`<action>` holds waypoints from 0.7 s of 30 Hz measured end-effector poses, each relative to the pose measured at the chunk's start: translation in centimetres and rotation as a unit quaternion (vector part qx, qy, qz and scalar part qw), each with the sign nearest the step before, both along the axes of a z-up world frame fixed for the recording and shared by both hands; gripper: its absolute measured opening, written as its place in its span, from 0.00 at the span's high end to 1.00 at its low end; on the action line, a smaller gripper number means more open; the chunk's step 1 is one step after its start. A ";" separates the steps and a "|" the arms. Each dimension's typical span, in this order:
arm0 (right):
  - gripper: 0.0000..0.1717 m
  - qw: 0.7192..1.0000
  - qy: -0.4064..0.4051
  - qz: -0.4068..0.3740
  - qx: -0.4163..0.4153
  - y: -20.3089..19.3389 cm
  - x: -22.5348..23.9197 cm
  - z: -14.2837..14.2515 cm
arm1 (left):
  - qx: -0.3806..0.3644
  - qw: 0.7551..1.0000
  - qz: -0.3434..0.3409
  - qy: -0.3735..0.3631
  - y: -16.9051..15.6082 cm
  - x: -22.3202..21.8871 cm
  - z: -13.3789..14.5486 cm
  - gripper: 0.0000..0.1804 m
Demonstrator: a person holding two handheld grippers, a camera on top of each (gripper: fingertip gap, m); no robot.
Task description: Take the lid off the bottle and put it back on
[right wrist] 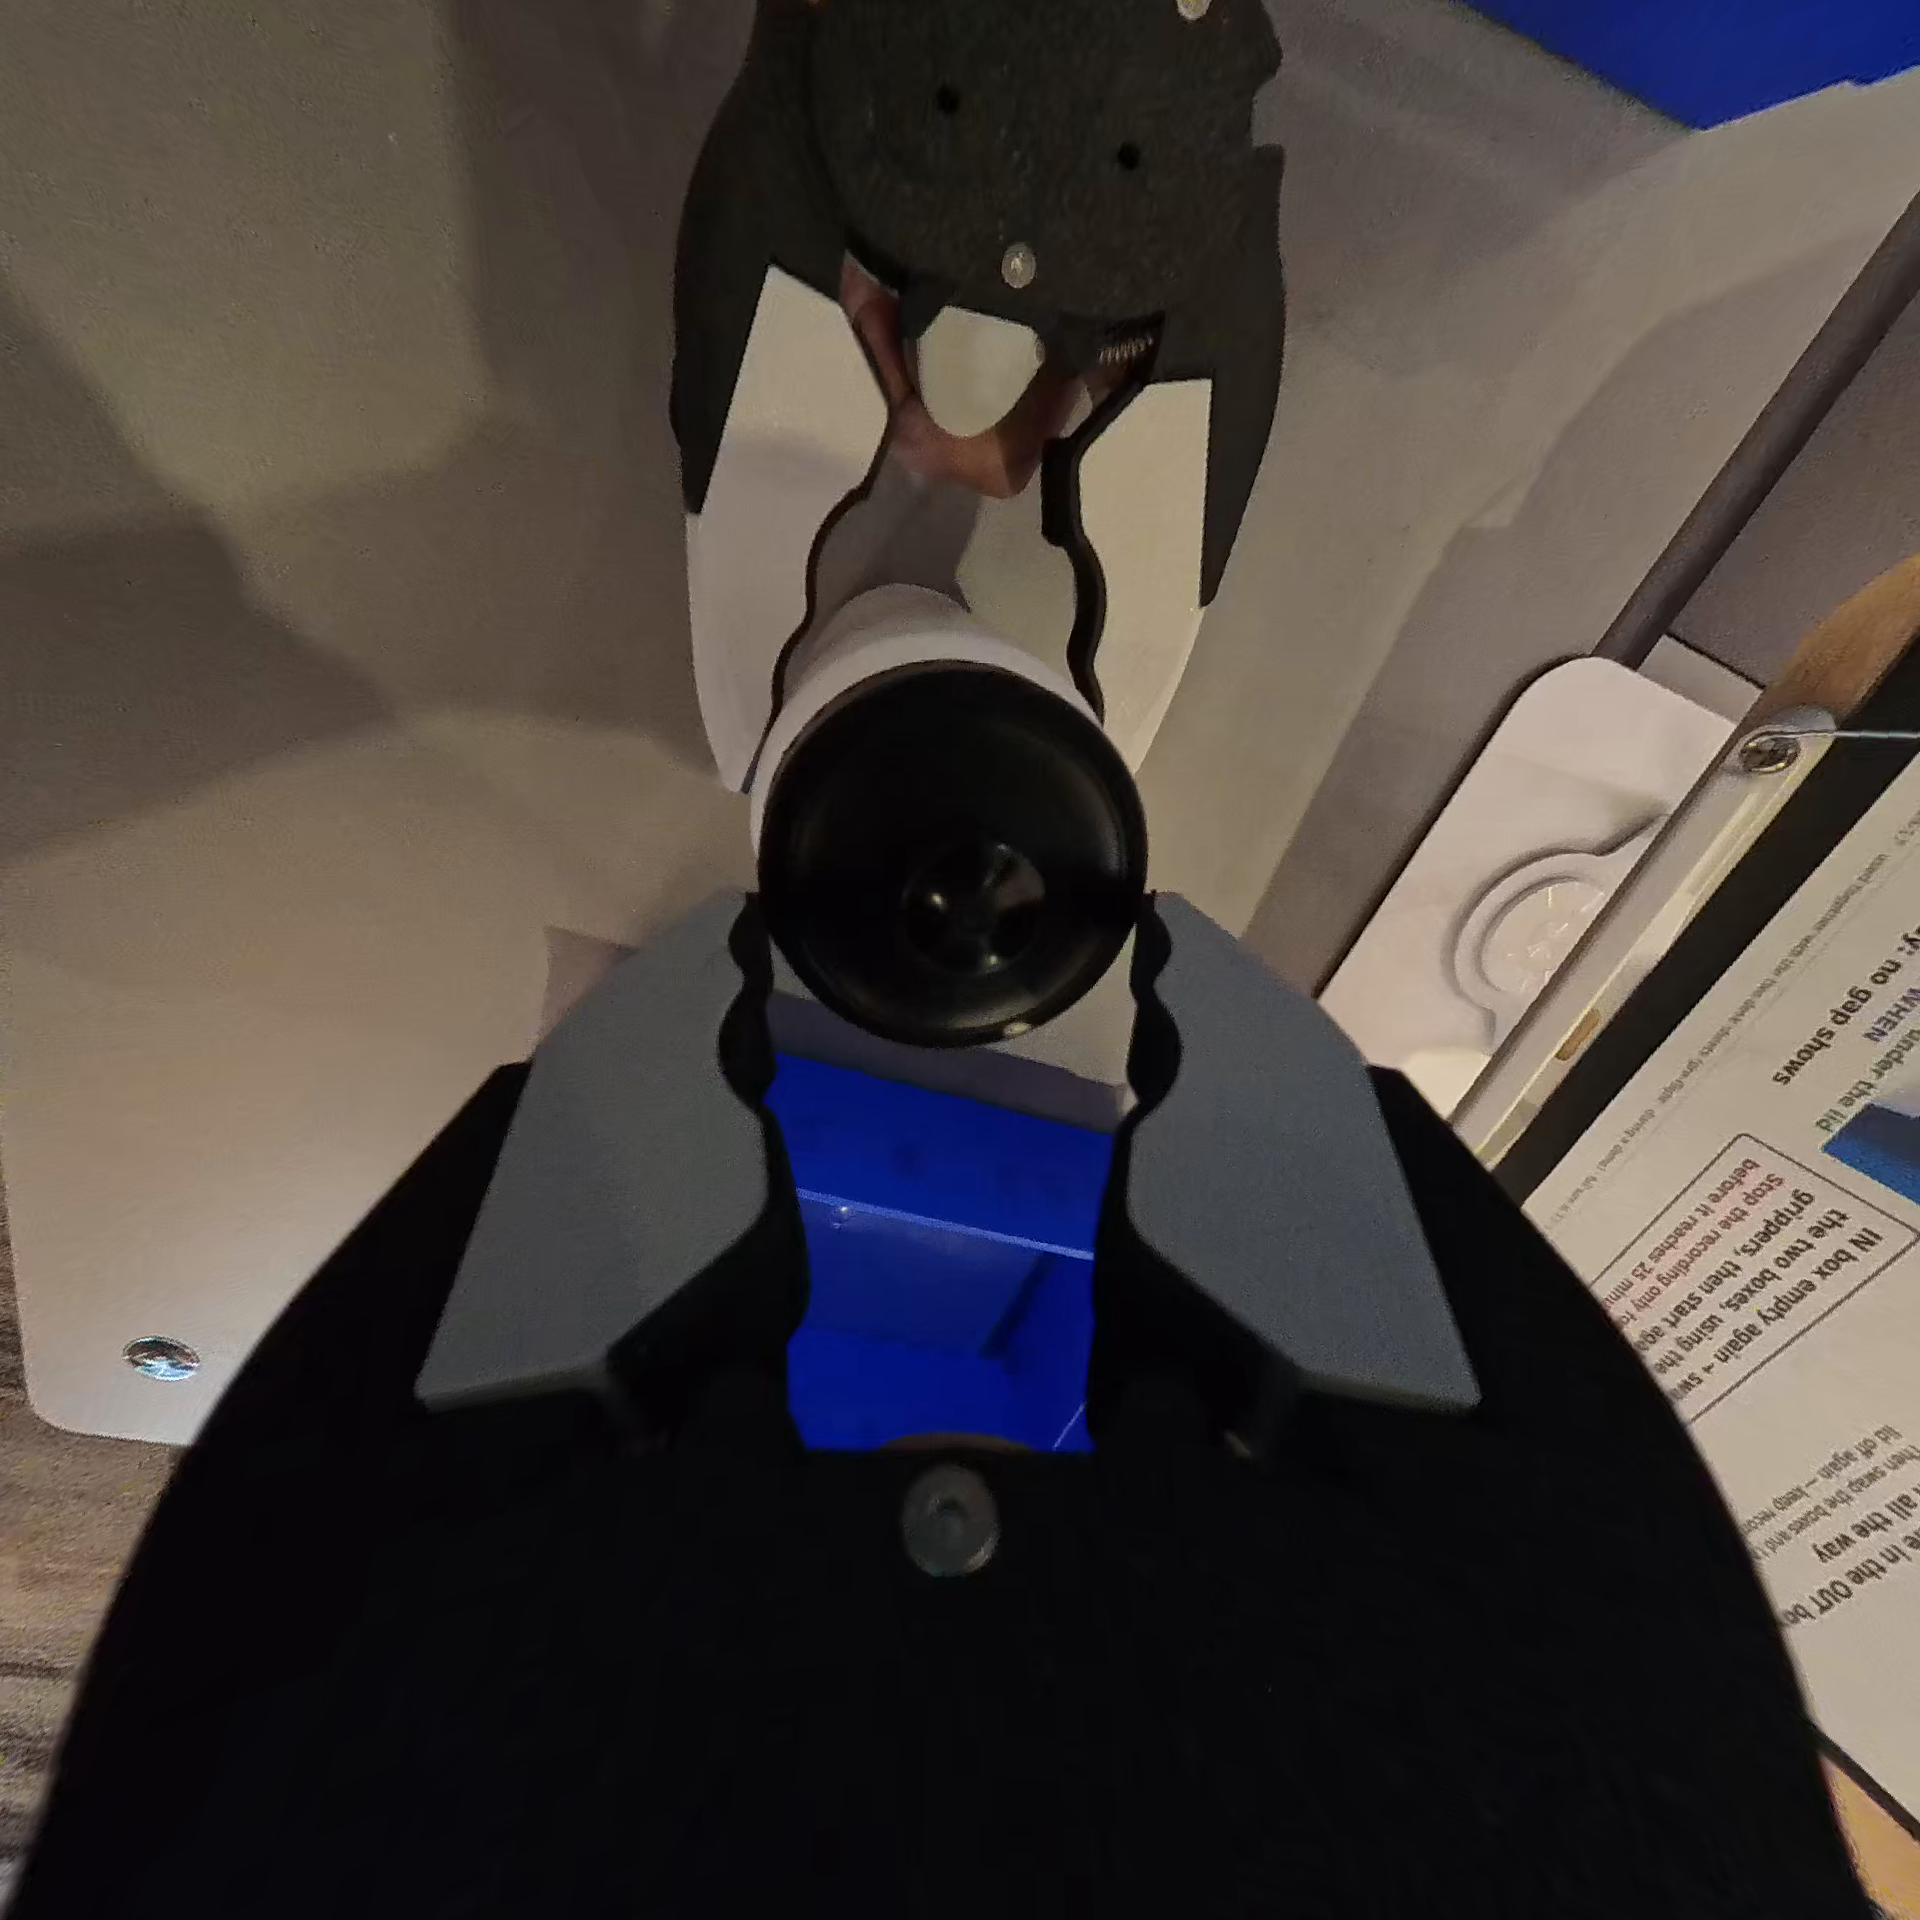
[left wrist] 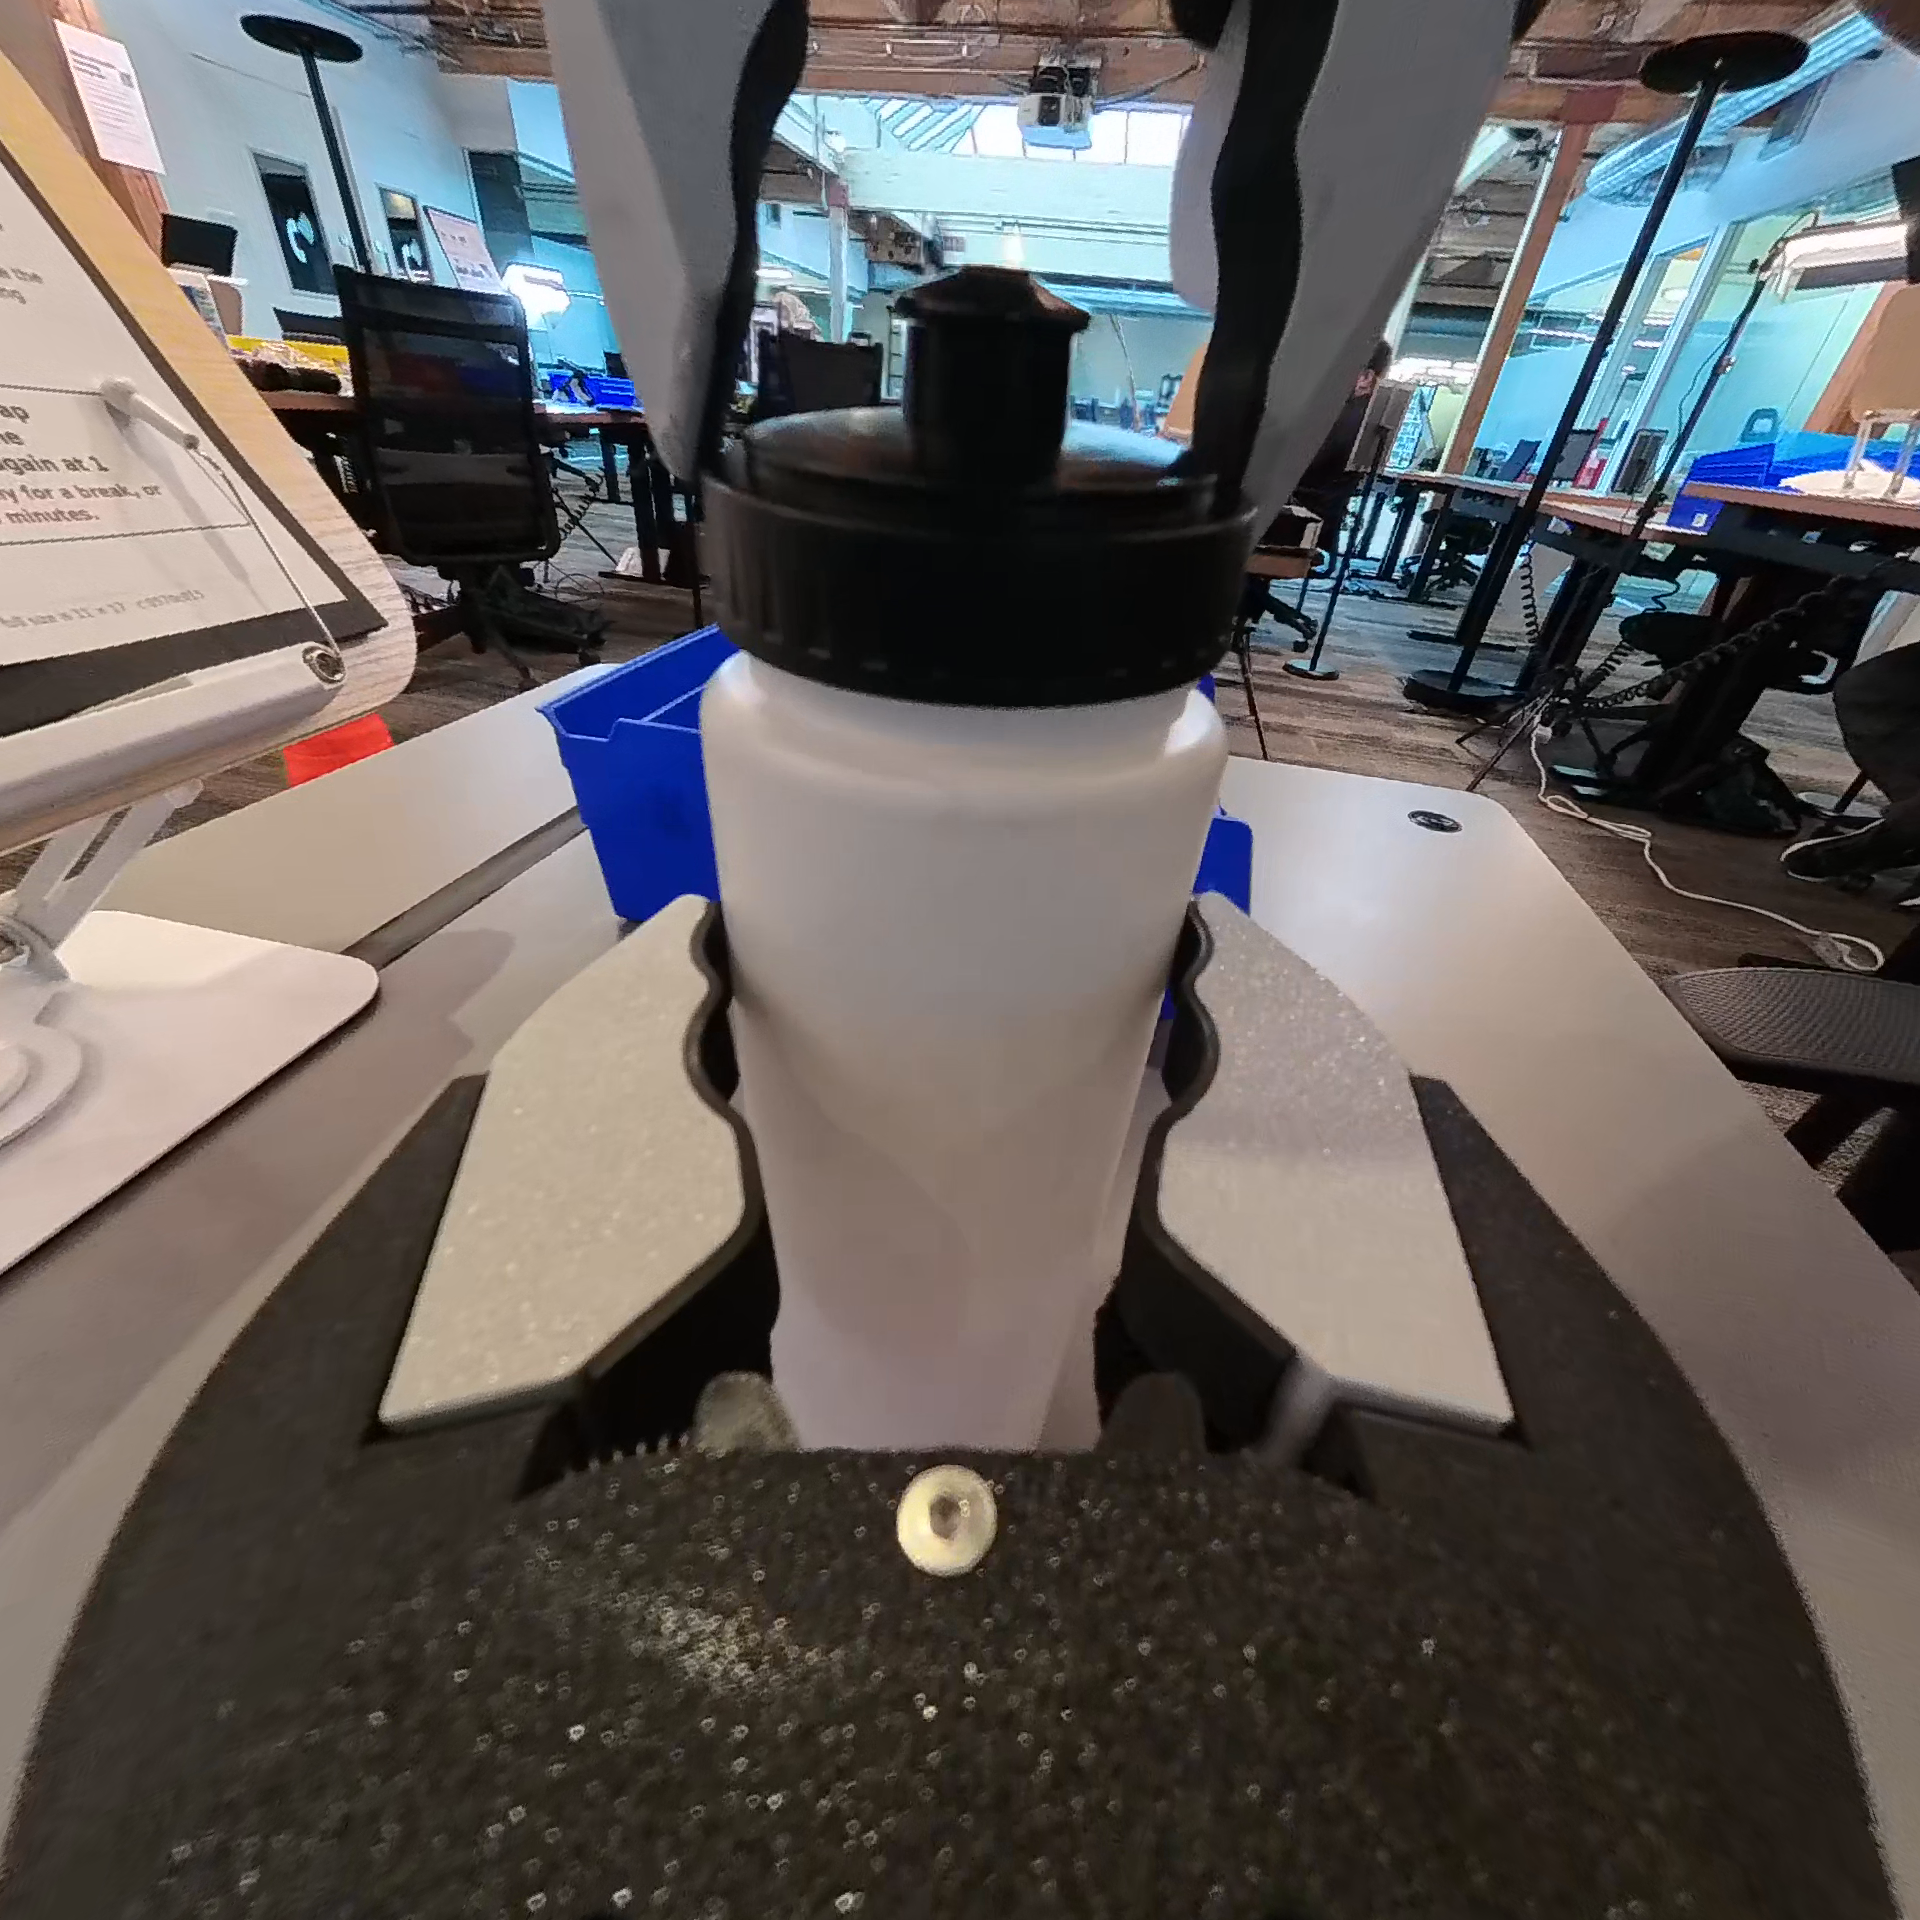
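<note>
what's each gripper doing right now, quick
Left gripper: closed on the white bottle, gripping its body.
Right gripper: closed on the black lid, fingertips at its rim, lid on the bottle.

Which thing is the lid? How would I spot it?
Find the grey table, then the tall white bottle standing up between the left gripper's fingers. The lid is the wide black ribbed cap on top with a little spout, the only black part of that bottle.
</note>
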State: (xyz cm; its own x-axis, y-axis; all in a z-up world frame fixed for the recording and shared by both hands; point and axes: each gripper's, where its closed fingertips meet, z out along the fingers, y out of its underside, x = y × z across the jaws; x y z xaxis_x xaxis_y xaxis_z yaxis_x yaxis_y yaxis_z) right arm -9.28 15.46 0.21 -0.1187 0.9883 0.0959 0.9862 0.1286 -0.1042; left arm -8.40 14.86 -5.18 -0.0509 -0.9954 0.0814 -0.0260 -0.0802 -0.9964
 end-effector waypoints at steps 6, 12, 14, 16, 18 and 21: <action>0.61 0.997 -0.053 -0.058 -0.003 -0.2 0.2 0.0 | -0.001 1.000 -0.003 0.001 -0.1 0.0 0.0 0.55; 0.61 0.962 -0.108 -0.250 -0.017 -0.6 0.5 0.1 | -0.001 1.000 0.004 0.004 0.0 0.1 0.0 0.56; 0.61 0.945 -0.111 -0.306 -0.018 -0.8 0.4 0.1 | 0.000 1.000 0.002 0.004 -0.1 0.1 0.0 0.56; 0.61 0.938 -0.111 -0.327 -0.013 -0.9 0.2 0.0 | 0.001 1.000 -0.001 0.004 -0.1 -0.1 0.0 0.56; 0.61 0.945 -0.107 -0.309 -0.008 -0.9 0.0 0.1 | 0.003 1.000 0.003 0.006 0.0 -0.2 -0.1 0.56; 0.60 0.973 -0.105 -0.206 0.000 -0.6 0.5 0.2 | 0.003 1.000 0.003 0.008 -0.1 -0.2 -0.1 0.56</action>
